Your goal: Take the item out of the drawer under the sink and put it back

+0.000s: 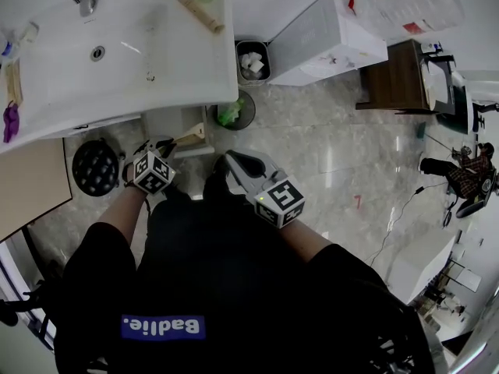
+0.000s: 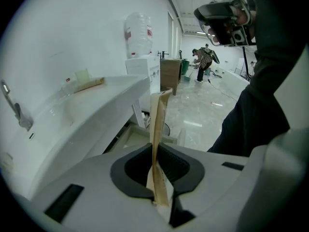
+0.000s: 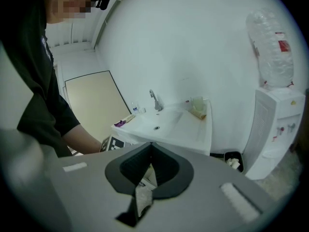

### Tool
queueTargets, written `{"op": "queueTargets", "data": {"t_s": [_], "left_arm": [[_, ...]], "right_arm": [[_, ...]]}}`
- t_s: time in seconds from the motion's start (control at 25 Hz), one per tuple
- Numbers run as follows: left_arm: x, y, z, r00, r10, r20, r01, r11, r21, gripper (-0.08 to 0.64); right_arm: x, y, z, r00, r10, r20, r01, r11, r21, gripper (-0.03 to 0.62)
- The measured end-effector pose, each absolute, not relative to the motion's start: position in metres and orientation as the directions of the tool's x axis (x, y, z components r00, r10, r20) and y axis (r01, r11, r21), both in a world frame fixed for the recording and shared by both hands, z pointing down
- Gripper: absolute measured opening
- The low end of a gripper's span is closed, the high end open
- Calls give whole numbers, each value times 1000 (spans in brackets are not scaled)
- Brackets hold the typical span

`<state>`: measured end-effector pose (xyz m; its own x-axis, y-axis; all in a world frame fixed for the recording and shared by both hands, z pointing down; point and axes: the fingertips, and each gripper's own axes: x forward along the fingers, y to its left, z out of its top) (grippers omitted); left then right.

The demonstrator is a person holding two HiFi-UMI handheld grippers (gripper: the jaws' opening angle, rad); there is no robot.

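Readable text: "Badie." | white letters, upside down | blue patch [image 1: 162, 327] | black shirt [image 1: 234, 275]

A water dispenser [image 1: 331, 41] stands between a small bin [image 1: 251, 45] (white scraps inside) and a wooden cabinet [image 1: 399, 76].

Light: bright, even, from above.
Glare: streaks on floor [image 1: 327, 162], sink [image 1: 179, 61].
Edges: gripper views bowed, corners black.

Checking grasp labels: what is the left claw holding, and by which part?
The left claw pinches a flat brown paper packet edge-on by its lower part; the rest sticks up past the jaws.
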<state>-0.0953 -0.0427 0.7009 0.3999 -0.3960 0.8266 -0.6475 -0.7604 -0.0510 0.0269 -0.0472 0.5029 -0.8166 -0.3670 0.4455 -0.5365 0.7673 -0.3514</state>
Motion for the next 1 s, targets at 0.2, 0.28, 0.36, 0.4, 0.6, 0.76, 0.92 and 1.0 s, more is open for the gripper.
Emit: {"op": "queueTargets", "data": {"t_s": [0.2,0.28,0.36,0.4,0.6,0.76,0.92,1.0], "left_arm": [[-92,-53,726,386,-346,855,-576,-815,-70,43],[-92,-57,740,374,-324,869,-553,-830,-71,43],[-94,-59,755,354,-299,886,-532,-844,-72,43],[-94,-61,762,344,-287,894,-520,-851,-74,43],[-93,-67,794,308,-229,923,-485,-873,-54,43],[-99,-71,820,276,-193,941,-455,-889,-49,43],[-106,-75,842,256,-169,952,-461,-887,-33,43],[-106,-75,849,263,-152,953,-457,-889,-16,43]], "right_arm": [[42,-42,512,-795,-376,475,-561,753,-343,0],[47,-40,516,-785,-383,487,-574,746,-339,0],[53,-40,519,-776,-389,496,-586,737,-337,0],[57,-41,521,-771,-394,501,-592,733,-336,0],[67,-44,527,-757,-396,520,-606,723,-331,0],[61,-51,526,-764,-395,509,-596,735,-324,0],[48,-57,526,-777,-387,497,-577,753,-316,0],[40,-61,527,-784,-377,494,-565,763,-313,0]]}}
